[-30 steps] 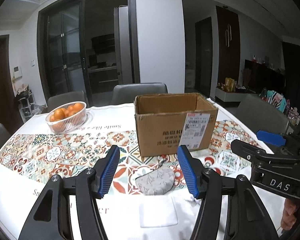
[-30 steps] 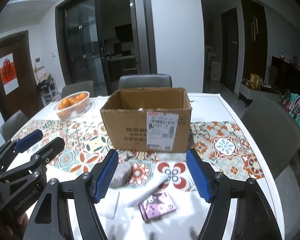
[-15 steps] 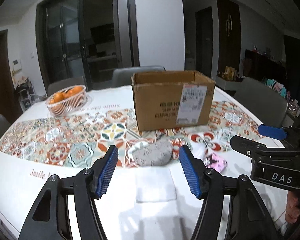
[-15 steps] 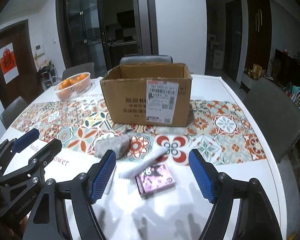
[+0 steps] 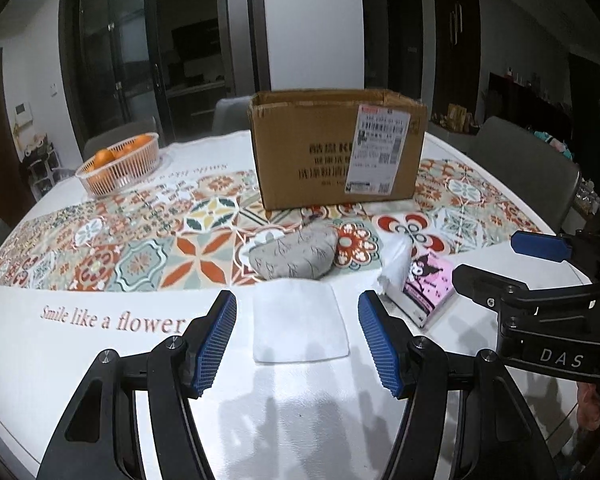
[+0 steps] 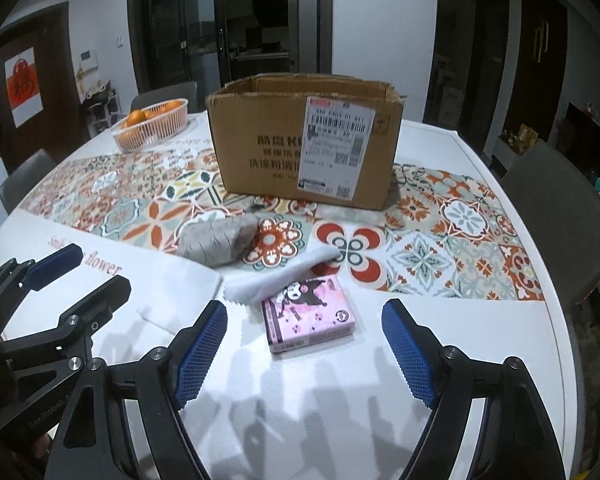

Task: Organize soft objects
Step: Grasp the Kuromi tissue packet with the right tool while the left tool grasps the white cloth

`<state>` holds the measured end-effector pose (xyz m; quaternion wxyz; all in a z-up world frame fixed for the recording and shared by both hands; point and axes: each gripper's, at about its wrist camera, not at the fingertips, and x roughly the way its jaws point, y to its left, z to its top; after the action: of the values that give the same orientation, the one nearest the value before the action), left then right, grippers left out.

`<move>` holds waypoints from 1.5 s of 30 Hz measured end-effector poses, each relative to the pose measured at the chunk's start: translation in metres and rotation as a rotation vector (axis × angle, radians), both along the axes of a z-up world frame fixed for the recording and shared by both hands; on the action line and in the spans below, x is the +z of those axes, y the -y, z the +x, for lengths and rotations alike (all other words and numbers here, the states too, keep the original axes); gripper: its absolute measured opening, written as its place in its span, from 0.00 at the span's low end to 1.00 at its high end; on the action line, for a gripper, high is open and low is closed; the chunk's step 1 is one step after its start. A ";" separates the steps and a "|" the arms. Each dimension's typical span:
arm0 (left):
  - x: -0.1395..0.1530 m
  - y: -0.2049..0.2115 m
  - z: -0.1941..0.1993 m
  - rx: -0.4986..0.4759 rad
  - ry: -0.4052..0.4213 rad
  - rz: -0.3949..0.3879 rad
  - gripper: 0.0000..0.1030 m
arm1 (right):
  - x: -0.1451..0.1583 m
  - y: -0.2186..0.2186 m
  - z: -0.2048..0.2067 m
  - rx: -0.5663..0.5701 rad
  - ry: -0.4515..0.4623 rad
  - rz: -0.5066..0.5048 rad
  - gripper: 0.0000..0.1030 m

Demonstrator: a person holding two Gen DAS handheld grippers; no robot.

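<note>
Though both claws stand apart and empty, right claw (image 6: pixel 304 350) opening, nothing visibly sits in box (image 5: pixel 336 152): cloth (image 5: pixel 298 326) lies between left claw (image 5: pixel 298 338) tips, pouch (image 5: pixel 292 256) beyond, pack (image 6: pixel 306 328) between right tips, all on counter (image 5: pixel 80 352).

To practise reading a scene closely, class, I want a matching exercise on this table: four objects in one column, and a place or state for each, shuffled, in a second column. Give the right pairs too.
Column 1
1. cardboard box
2. grey pouch
3. white folded cloth
4. pink tissue pack

Column 2
A. lies flat on the bare white part of the tablecloth, ahead of the left gripper
B. has a loose white tissue draped off its far end
C. stands open-topped with a shipping label on its front
D. rests on the patterned tiles just before the box

Pairs: 1-C, 2-D, 3-A, 4-B
</note>
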<state>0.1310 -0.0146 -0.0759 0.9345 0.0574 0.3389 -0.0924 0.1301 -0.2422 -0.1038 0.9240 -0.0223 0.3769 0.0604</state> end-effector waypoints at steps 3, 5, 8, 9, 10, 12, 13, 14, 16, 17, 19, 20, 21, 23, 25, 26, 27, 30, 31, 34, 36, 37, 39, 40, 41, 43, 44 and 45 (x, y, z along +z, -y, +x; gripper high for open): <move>-0.009 0.003 0.004 0.003 -0.024 0.006 0.61 | -0.008 0.001 0.004 0.006 -0.013 -0.006 0.79; -0.015 0.004 0.007 0.002 -0.041 0.011 0.61 | -0.014 0.002 0.006 0.010 -0.021 -0.009 0.79; -0.024 0.006 0.014 0.008 -0.070 0.008 0.61 | -0.023 0.003 0.011 0.017 -0.038 -0.012 0.79; -0.026 0.006 0.015 0.011 -0.076 0.009 0.61 | -0.025 0.003 0.012 0.019 -0.045 -0.012 0.79; -0.030 0.007 0.018 0.016 -0.087 0.009 0.61 | -0.028 0.004 0.014 0.022 -0.053 -0.009 0.79; -0.034 0.008 0.022 0.021 -0.100 0.006 0.61 | -0.035 0.005 0.019 0.024 -0.071 -0.008 0.79; -0.037 0.008 0.024 0.029 -0.108 0.004 0.61 | -0.037 0.005 0.021 0.024 -0.075 -0.008 0.79; -0.039 0.008 0.026 0.032 -0.112 0.003 0.61 | -0.039 0.006 0.023 0.024 -0.080 -0.008 0.79; -0.043 0.010 0.030 0.038 -0.122 0.003 0.61 | -0.043 0.006 0.026 0.031 -0.091 -0.010 0.79; -0.045 0.010 0.031 0.038 -0.127 0.004 0.61 | -0.046 0.006 0.028 0.035 -0.099 -0.014 0.79; -0.048 0.012 0.036 0.044 -0.134 0.010 0.61 | -0.050 0.006 0.032 0.047 -0.114 -0.014 0.79; -0.050 0.012 0.038 0.046 -0.138 0.010 0.61 | -0.052 0.006 0.034 0.051 -0.121 -0.014 0.79; -0.052 0.011 0.040 0.047 -0.143 0.009 0.61 | -0.054 0.006 0.035 0.053 -0.127 -0.016 0.79; -0.056 0.012 0.044 0.052 -0.155 0.011 0.61 | -0.059 0.007 0.039 0.055 -0.139 -0.014 0.79; -0.060 0.011 0.048 0.056 -0.170 0.010 0.61 | -0.061 0.007 0.042 0.055 -0.144 -0.011 0.79; -0.063 0.011 0.051 0.059 -0.178 0.010 0.61 | -0.063 0.007 0.043 0.057 -0.147 -0.005 0.79; -0.064 0.011 0.052 0.062 -0.181 0.010 0.61 | -0.064 0.007 0.044 0.058 -0.150 -0.004 0.79; -0.070 0.011 0.057 0.067 -0.203 0.015 0.60 | -0.067 0.004 0.047 0.061 -0.155 -0.010 0.79; -0.073 0.011 0.059 0.068 -0.214 0.014 0.60 | -0.068 0.004 0.048 0.062 -0.157 -0.012 0.79; -0.074 0.010 0.058 0.069 -0.213 0.006 0.58 | -0.071 0.002 0.050 0.062 -0.163 -0.019 0.79; -0.074 0.011 0.058 0.059 -0.210 0.000 0.49 | -0.072 0.002 0.050 0.060 -0.163 -0.018 0.79; -0.074 0.011 0.057 0.057 -0.202 0.004 0.40 | -0.073 0.002 0.050 0.058 -0.163 -0.015 0.79; -0.073 0.012 0.056 0.047 -0.196 0.009 0.31 | -0.073 0.003 0.051 0.052 -0.166 -0.007 0.78; -0.073 0.012 0.055 0.041 -0.193 0.013 0.29 | -0.074 0.003 0.051 0.051 -0.168 -0.002 0.78; -0.073 0.012 0.055 0.038 -0.192 0.014 0.24 | -0.074 0.003 0.051 0.050 -0.171 0.002 0.77; -0.073 0.012 0.055 0.037 -0.191 0.017 0.16 | -0.074 0.003 0.050 0.052 -0.170 0.003 0.74; -0.073 0.012 0.054 0.037 -0.190 0.019 0.16 | -0.074 0.002 0.049 0.049 -0.166 -0.006 0.74; -0.073 0.011 0.054 0.036 -0.190 0.023 0.13 | -0.074 0.001 0.048 0.048 -0.163 -0.011 0.74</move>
<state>0.1849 -0.0260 -0.1486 0.8990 0.0531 0.4279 -0.0766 0.1778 -0.2432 -0.1774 0.8884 -0.0313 0.4507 0.0818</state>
